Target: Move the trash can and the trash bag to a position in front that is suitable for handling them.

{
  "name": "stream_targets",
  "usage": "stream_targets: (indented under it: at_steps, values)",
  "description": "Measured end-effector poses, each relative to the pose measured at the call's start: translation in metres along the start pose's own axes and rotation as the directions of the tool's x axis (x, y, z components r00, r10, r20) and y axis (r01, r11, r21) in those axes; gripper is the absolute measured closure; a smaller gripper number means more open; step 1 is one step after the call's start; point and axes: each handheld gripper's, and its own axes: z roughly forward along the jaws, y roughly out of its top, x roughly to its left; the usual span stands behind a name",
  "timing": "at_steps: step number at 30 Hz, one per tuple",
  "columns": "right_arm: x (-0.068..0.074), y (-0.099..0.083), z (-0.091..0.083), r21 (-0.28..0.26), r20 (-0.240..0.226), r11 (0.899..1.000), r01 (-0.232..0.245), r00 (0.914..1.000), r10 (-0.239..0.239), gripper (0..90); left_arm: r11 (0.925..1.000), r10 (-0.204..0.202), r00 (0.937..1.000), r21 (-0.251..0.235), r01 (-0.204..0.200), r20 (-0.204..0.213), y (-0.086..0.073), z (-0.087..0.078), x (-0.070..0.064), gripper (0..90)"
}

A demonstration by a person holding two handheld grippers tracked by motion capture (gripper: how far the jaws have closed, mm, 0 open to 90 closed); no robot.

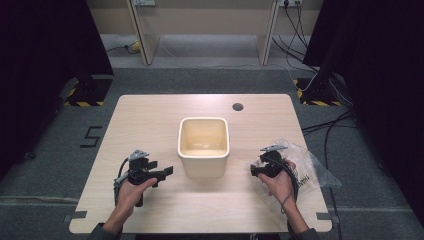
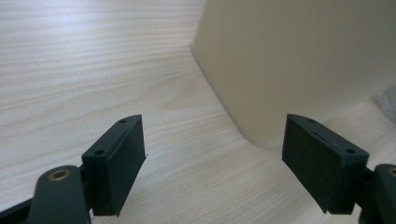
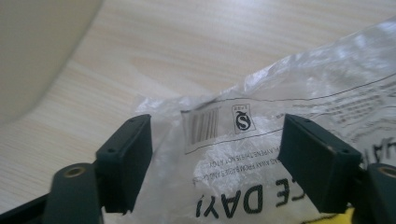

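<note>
On the right side of the bench [image 1: 150,112] lies a clear plastic bag [image 1: 312,172], crumpled and printed with black lettering, just beside the cream bin [image 1: 204,145] that stands in the middle; my right gripper [image 3: 217,161] sits over the bag's near edge with its fingers [image 3: 317,161] spread wide, the film between them but not pinched; my left gripper [image 2: 212,165] rests low by the bin's left wall, fingers [image 2: 119,163] wide too and holding nothing; the bin looks empty from above. I judge I am at the very start, lining up to take hold of the bag, probably to bring it to the bin; the next move calls for lowering the right fingers onto a raised fold of film and closing firmly, since thin plastic lying flat on wood slips away easily; the left gripper could steady the bin or catch the bag's other edge.
</note>
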Motion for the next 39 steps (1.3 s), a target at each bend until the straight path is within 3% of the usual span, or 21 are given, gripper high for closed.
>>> stream_targets:
  at_steps: [3,5,9,12,13,14,15,17,19,20,22,27,28,30,33,34,35,36,37,38,39]
  values:
    - [-0.004,0.004,0.014,0.057,-0.053,0.995,0.086,0.9951,-0.083,39.3,1.0000,-0.003,1.0000,0.001,0.003,0.001,-0.001,0.001,0.001,21.0]
    - [-0.003,0.008,0.018,0.062,-0.080,0.989,0.132,0.9887,-0.127,40.8,1.0000,-0.006,1.0000,0.003,0.006,0.003,-0.001,0.001,0.001,21.0]
    - [0.005,0.016,0.023,0.027,-0.150,0.963,0.270,0.9531,-0.263,50.1,1.0000,-0.002,1.0000,0.009,0.002,0.000,-0.003,0.001,0.001,21.0]
    - [0.015,0.015,0.017,-0.027,-0.205,0.937,0.348,0.9156,-0.346,50.5,1.0000,-0.002,0.9999,0.009,0.002,-0.011,-0.005,0.000,0.004,21.0]
    - [0.015,0.015,0.017,-0.027,-0.205,0.937,0.348,0.9156,-0.346,50.5,1.0000,-0.002,0.9999,0.009,0.002,-0.011,-0.005,0.000,0.004,21.0]
    - [0.018,0.015,0.013,-0.047,-0.210,0.932,0.361,0.9081,-0.362,48.0,0.9999,-0.006,0.9999,0.009,0.006,-0.013,-0.006,-0.001,0.005,21.0]
    - [0.017,0.016,-0.004,-0.085,-0.207,0.950,0.299,0.9277,-0.311,37.6,0.9999,-0.009,0.9999,0.008,0.009,-0.014,-0.006,-0.002,0.006,21.0]
    - [0.010,0.016,-0.017,-0.092,-0.159,0.972,0.217,0.9601,-0.230,32.3,0.9999,-0.007,0.9999,0.009,0.007,-0.013,-0.007,-0.003,0.006,21.0]
    - [0.002,0.014,-0.025,-0.099,-0.080,0.986,0.137,0.9862,-0.145,27.5,0.9999,-0.006,0.9999,0.013,0.006,-0.008,-0.007,-0.002,0.006,21.0]
    - [-0.003,0.012,-0.027,-0.095,-0.062,0.992,0.086,0.9938,-0.092,26.4,0.9999,-0.007,1.0000,0.014,0.008,-0.006,-0.007,-0.002,0.005,21.0]
    - [-0.006,0.009,-0.022,-0.071,-0.095,0.997,0.012,0.9954,-0.019,24.6,0.9998,-0.007,1.0000,0.018,0.007,-0.003,-0.007,-0.001,0.004,21.0]
    - [0.002,0.013,-0.005,-0.028,-0.120,1.000,0.002,0.9928,-0.005,22.2,0.9997,-0.007,1.0000,0.022,0.007,-0.003,-0.008,0.000,0.005,21.0]
    - [0.006,0.021,0.006,-0.013,-0.122,0.998,-0.057,0.9910,0.055,22.5,0.9997,-0.009,0.9999,0.021,0.009,-0.007,-0.008,0.000,0.006,21.0]
    - [0.008,0.024,0.012,0.002,-0.132,0.997,-0.081,0.9879,0.081,24.4,0.9997,-0.015,0.9999,0.020,0.015,-0.008,-0.008,0.000,0.007,21.0]
    - [0.014,0.023,0.020,0.030,-0.122,0.999,-0.035,0.9918,0.038,31.8,0.9997,-0.016,0.9998,0.018,0.016,-0.009,-0.009,0.000,0.007,21.0]
    - [0.019,0.019,0.026,0.069,-0.121,0.996,0.051,0.9917,-0.043,38.3,0.9997,-0.014,0.9999,0.020,0.015,-0.008,-0.009,0.000,0.007,21.0]
    - [0.019,0.019,0.026,0.069,-0.121,0.996,0.051,0.9917,-0.043,38.3,0.9997,-0.014,0.9999,0.020,0.015,-0.008,-0.009,0.000,0.007,21.0]
    - [0.021,0.017,0.025,0.048,-0.132,0.976,0.213,0.9698,-0.206,50.1,0.9997,-0.013,0.9999,0.022,0.013,-0.007,-0.009,0.000,0.007,21.1]
    - [0.022,0.016,0.023,0.040,-0.155,0.968,0.248,0.9584,-0.239,53.2,0.9997,-0.012,0.9999,0.022,0.012,-0.008,-0.009,0.000,0.007,21.1]
    - [0.022,0.016,0.023,0.040,-0.155,0.968,0.248,0.9584,-0.239,53.2,0.9997,-0.012,0.9999,0.022,0.012,-0.008,-0.009,0.000,0.007,21.1]
    - [0.023,0.013,0.022,-0.005,-0.212,0.923,0.384,0.9021,-0.376,55.2,0.9996,-0.013,0.9999,0.025,0.013,-0.011,-0.010,0.001,0.008,21.1]
